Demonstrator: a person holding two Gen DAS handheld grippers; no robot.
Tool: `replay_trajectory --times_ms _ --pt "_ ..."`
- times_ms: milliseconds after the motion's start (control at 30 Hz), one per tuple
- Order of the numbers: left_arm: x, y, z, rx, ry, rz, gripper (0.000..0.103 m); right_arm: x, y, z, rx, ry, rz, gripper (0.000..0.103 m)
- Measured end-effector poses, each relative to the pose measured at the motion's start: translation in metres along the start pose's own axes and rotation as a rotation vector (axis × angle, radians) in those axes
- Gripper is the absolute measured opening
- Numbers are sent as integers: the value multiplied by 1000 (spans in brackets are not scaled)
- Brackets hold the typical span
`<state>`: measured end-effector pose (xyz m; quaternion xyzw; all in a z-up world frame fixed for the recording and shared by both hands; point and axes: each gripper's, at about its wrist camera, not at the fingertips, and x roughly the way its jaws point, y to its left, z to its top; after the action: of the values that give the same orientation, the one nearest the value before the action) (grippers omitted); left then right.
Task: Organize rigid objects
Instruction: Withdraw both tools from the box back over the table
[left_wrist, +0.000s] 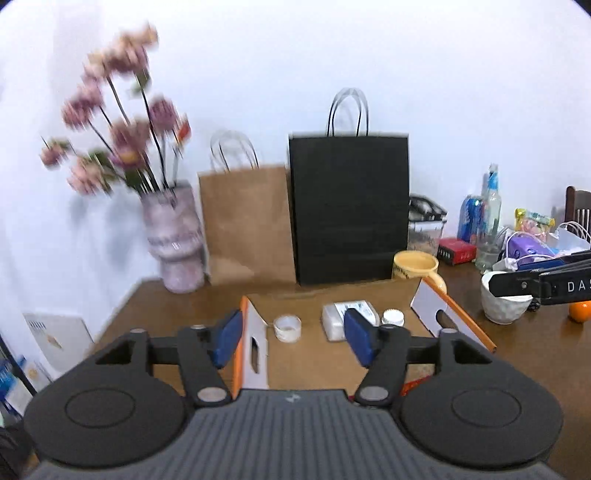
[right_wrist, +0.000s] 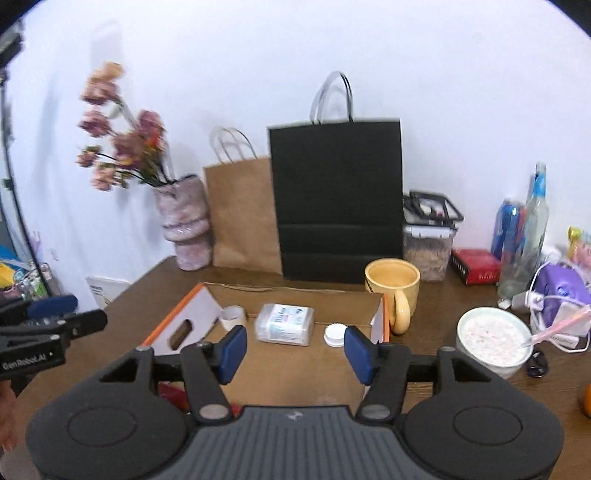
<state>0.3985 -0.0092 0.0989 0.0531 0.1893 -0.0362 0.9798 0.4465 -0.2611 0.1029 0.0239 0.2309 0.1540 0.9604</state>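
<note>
We hold both grippers above the near edge of the open cardboard box (right_wrist: 295, 354) on the wooden table (right_wrist: 155, 280), and everything else we place against that box. Our left gripper (left_wrist: 293, 341) has its blue pads spread with nothing between them; our right gripper (right_wrist: 295, 349) is likewise spread and empty. Inside the box, beyond both sets of fingers, lie a roll of tape (right_wrist: 233, 316) toward its left flap, a clear plastic pack (right_wrist: 285, 324) near its middle, and a white bottle cap (right_wrist: 335, 334) toward its right wall. None of them touches a pad. A yellow mug (right_wrist: 394, 291) stands just outside the box's right wall, and a black paper bag (right_wrist: 338, 199) and a brown paper bag (right_wrist: 243, 214) stand upright behind it.
</note>
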Motion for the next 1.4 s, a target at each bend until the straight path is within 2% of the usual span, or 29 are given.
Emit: replay_trajectory --times_ms 267,433,567,667,867,967,1067,1233,1400 --pt "-97 3 -32 -21 -150 -1 75 -85 27 -43 -74 -171 -3 67" --pt "-147 -1 -62 -21 -214 2 82 -140 43 -83 -116 -276 -14 74" --pt "-189 0 -92 -34 -257 1 87 -178 58 -121 -160 -300 -24 76" --pt "-219 4 -117 -95 -268 8 91 -205 65 -148 -119 -309 4 83" --pt "-262 9 -163 -164 -232 14 98 -241 81 -208 -97 -279 6 84" --pt "-262 12 -183 -182 -129 -70 99 -246 81 -234 -85 -236 47 85" --pt "-253 8 -193 -153 -83 -62 99 -240 77 -254 -65 -178 1 84" --pt "-236 6 -199 -183 -50 -63 99 -224 72 -265 -61 -128 -68 84" --pt "-217 2 -208 -168 -1 -49 99 -206 68 -265 -55 -98 -70 82"
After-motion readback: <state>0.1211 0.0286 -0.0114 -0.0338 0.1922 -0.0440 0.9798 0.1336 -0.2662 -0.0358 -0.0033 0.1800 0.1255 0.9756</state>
